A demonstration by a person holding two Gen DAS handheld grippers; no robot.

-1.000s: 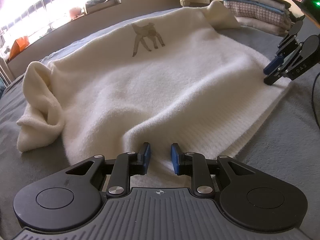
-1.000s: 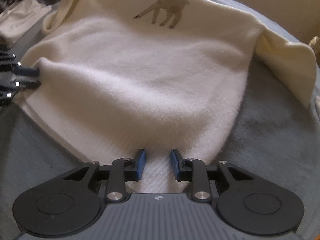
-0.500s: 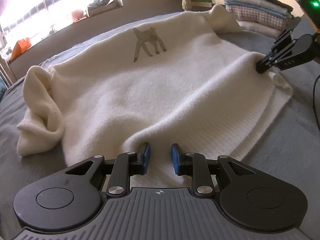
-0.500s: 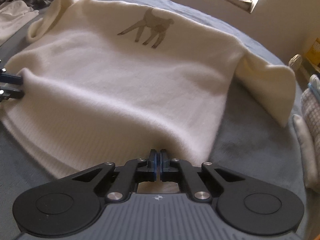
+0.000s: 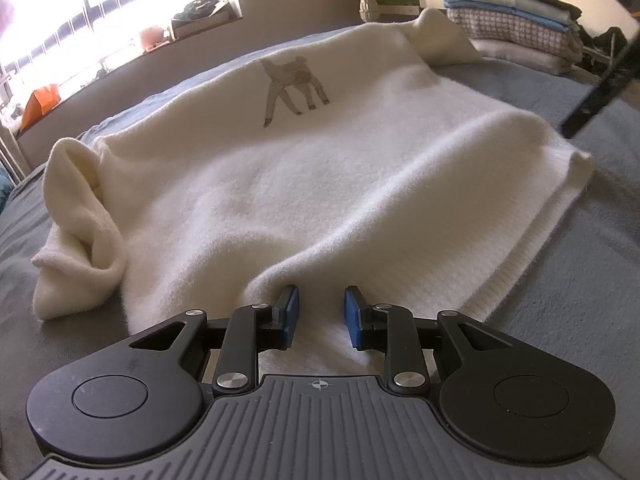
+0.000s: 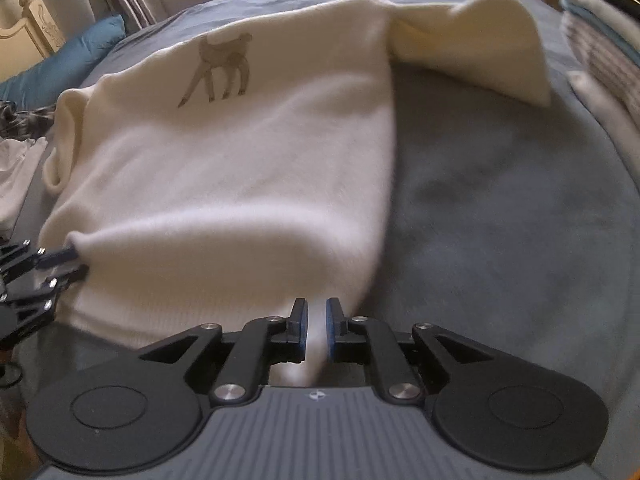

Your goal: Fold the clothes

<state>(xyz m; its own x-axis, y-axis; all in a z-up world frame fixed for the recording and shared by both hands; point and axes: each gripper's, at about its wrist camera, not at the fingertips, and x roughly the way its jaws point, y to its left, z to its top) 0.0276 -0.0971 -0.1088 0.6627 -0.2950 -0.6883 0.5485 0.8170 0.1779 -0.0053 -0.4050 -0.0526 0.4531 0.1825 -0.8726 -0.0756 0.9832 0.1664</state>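
Observation:
A cream sweater with a brown deer print lies spread on the bed, sleeves bunched at both sides. My left gripper rests at the near hem. Its blue pads stand a little apart with thick ribbed hem filling the gap and a fold bulging at the left pad. In the right wrist view the left gripper pinches a peaked hem corner. My right gripper has a strip of the sweater side edge between its pads, lifted and taut, while its jaws are opening slightly. It shows blurred as a dark bar, the right gripper.
A stack of folded clothes sits at the far right of the grey-blue bedspread. A teal pillow and loose white and dark garments lie at the left. A cluttered window sill runs behind.
The right gripper closed on the sweater's hem corner, then rose and rolled, drawing that side up into a ridge. The left gripper stayed put on the hem.

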